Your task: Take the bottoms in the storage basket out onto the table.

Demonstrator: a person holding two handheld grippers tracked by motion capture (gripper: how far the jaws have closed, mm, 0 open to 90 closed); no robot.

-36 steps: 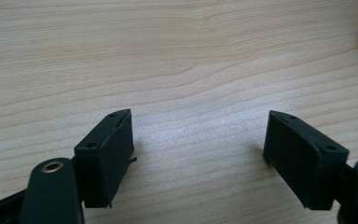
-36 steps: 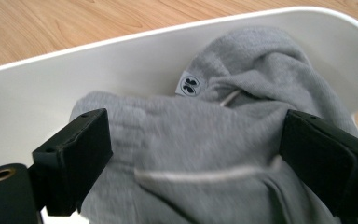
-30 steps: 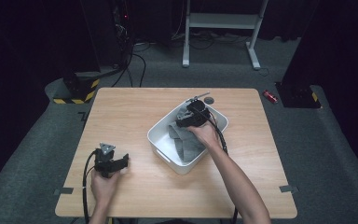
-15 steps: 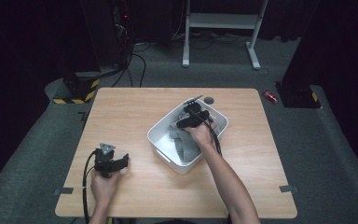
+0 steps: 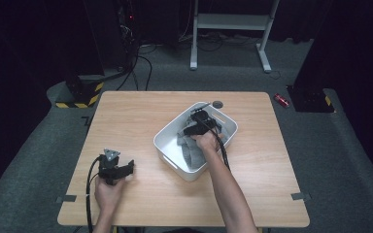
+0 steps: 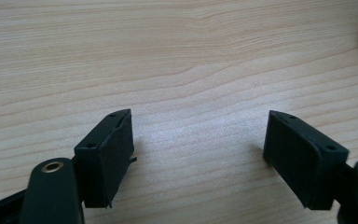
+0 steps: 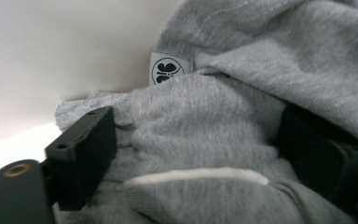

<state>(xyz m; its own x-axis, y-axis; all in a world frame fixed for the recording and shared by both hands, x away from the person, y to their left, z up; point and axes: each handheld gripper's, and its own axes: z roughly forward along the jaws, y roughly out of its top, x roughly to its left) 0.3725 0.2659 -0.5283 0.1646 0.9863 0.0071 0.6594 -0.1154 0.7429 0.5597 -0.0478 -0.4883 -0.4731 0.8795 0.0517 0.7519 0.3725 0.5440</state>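
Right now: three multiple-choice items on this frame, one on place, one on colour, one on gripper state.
1. Where does the grey garment lie?
A. in the white bin
B. on the bare table
C. on the floor

2. What colour is the patch with the butterfly mark?
A. red
B. white
C. yellow

3. How does the left gripper stand?
A. clamped on cloth
B. open over bare wood
C. holding the bin

Key: 1 A, the cloth lies inside the bin walls. 2 B, white with a dark mark. 3 B, its jaws stand apart with nothing between them.

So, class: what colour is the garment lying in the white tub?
Grey garment, with a small white butterfly tag; the right gripper view shows it best.
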